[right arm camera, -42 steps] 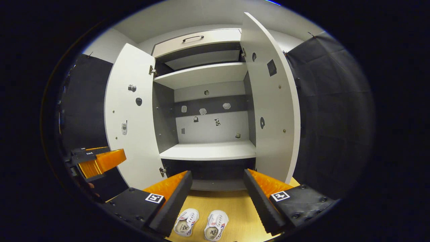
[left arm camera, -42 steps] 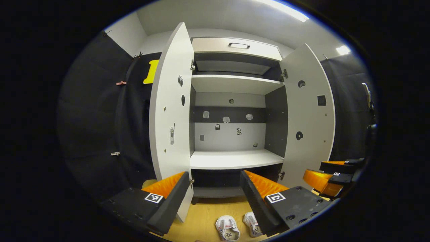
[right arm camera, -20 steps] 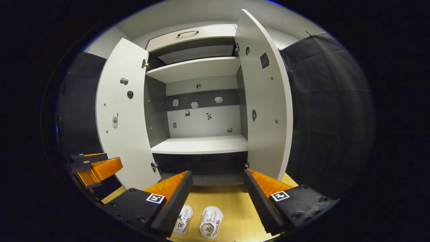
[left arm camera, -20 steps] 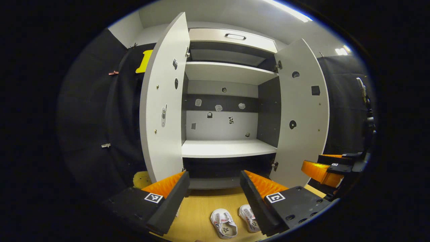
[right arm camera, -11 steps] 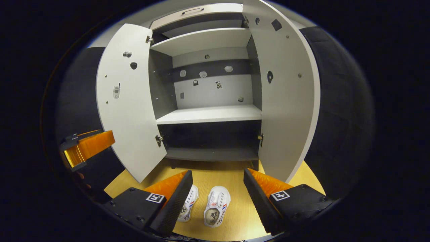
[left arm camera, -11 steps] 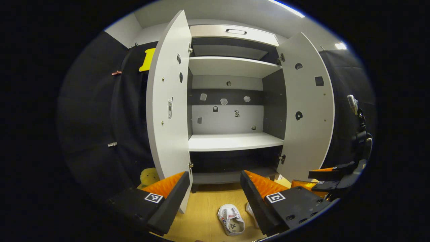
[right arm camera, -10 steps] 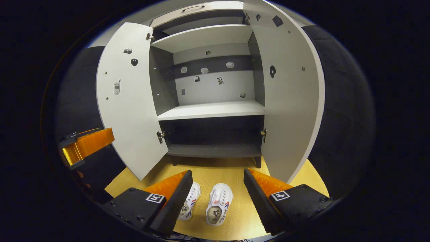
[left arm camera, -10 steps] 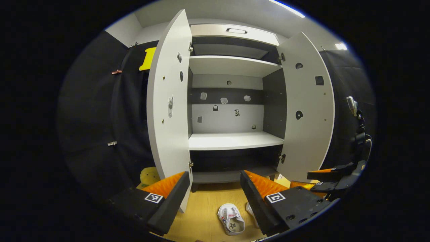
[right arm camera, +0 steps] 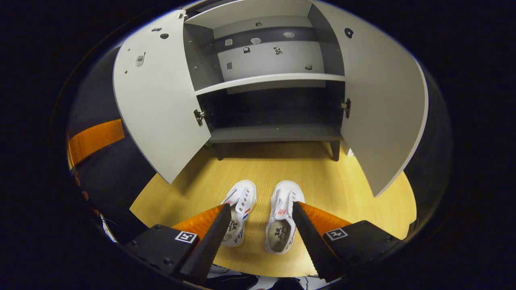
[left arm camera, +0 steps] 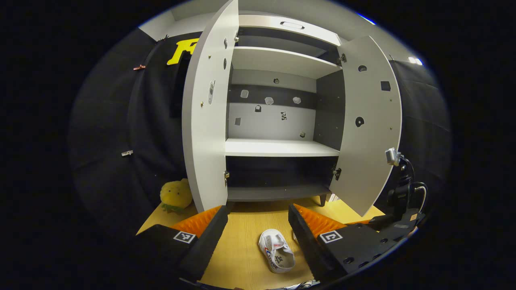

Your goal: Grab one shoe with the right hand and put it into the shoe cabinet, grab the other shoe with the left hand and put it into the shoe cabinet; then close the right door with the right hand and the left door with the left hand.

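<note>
Two white shoes stand side by side on the wooden floor before the open shoe cabinet (right arm camera: 278, 133). In the right gripper view, the right-hand shoe (right arm camera: 284, 219) lies between the spread fingers of my right gripper (right arm camera: 261, 237), which is open and just above it. The left-hand shoe (right arm camera: 241, 211) is partly behind that gripper's left finger. In the left gripper view, one shoe (left arm camera: 276, 249) lies on the floor between the fingers of my left gripper (left arm camera: 258, 237), which is open and holds nothing. The right gripper (left arm camera: 397, 220) shows low at the right, partly hidden.
Both cabinet doors, the left door (right arm camera: 157, 104) and the right door (right arm camera: 383, 112), swing wide over the floor. A white middle shelf (left arm camera: 278, 148) sits above a dark bottom shelf (left arm camera: 274, 193). A yellow plush toy (left arm camera: 176, 195) lies left of the cabinet. The left gripper (right arm camera: 94, 139) shows at the far left.
My right gripper has dropped toward the floor and tilted down over the shoes. The left gripper has also sunk lower. Both stay open, and the shoes have not moved.
</note>
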The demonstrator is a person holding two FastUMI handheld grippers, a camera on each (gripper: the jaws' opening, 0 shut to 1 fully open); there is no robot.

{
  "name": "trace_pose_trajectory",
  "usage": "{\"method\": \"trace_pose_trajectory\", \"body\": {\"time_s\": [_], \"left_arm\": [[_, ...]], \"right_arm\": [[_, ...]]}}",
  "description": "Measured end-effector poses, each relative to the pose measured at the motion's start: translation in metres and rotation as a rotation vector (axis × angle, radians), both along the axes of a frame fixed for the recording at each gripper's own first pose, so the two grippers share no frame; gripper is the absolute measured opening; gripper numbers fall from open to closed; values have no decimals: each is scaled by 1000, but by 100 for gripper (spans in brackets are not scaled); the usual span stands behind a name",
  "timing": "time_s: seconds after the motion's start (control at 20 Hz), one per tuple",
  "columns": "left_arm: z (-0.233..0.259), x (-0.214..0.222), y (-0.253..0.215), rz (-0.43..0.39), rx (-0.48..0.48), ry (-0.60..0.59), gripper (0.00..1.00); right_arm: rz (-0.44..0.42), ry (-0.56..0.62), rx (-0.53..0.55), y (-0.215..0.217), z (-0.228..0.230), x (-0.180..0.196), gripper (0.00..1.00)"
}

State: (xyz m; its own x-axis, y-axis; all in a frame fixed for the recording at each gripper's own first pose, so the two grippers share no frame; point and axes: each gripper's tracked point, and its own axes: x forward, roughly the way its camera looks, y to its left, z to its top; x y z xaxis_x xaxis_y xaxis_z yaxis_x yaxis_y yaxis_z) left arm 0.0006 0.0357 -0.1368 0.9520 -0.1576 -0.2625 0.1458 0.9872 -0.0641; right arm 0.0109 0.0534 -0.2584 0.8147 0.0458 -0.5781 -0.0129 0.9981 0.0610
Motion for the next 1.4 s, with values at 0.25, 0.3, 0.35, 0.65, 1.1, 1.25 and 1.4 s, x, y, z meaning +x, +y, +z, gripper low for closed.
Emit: {"method": "trace_pose_trajectory", "body": {"time_s": [0.25,0.3,0.35,0.65,1.1,1.25,1.4], "left_arm": [[-16,-2,7,-15,-26,44,95],[-18,-1,8,-22,-34,47,95],[-20,-3,9,-25,-36,53,95],[-37,-5,9,-52,-14,96,95],[-43,-4,7,-62,-15,113,95],[-45,-4,7,-61,-13,118,95],[-49,-4,6,-64,-6,129,95]], "right_arm": [[-46,127,18,3,-65,-2,99],[-54,142,5,1,-76,0,99],[-64,149,-5,-2,-83,2,99],[-152,182,9,-16,-115,12,99],[-237,158,160,-18,-113,13,98],[-280,169,172,-20,-120,20,90],[-277,171,94,-21,-133,29,86]]}}
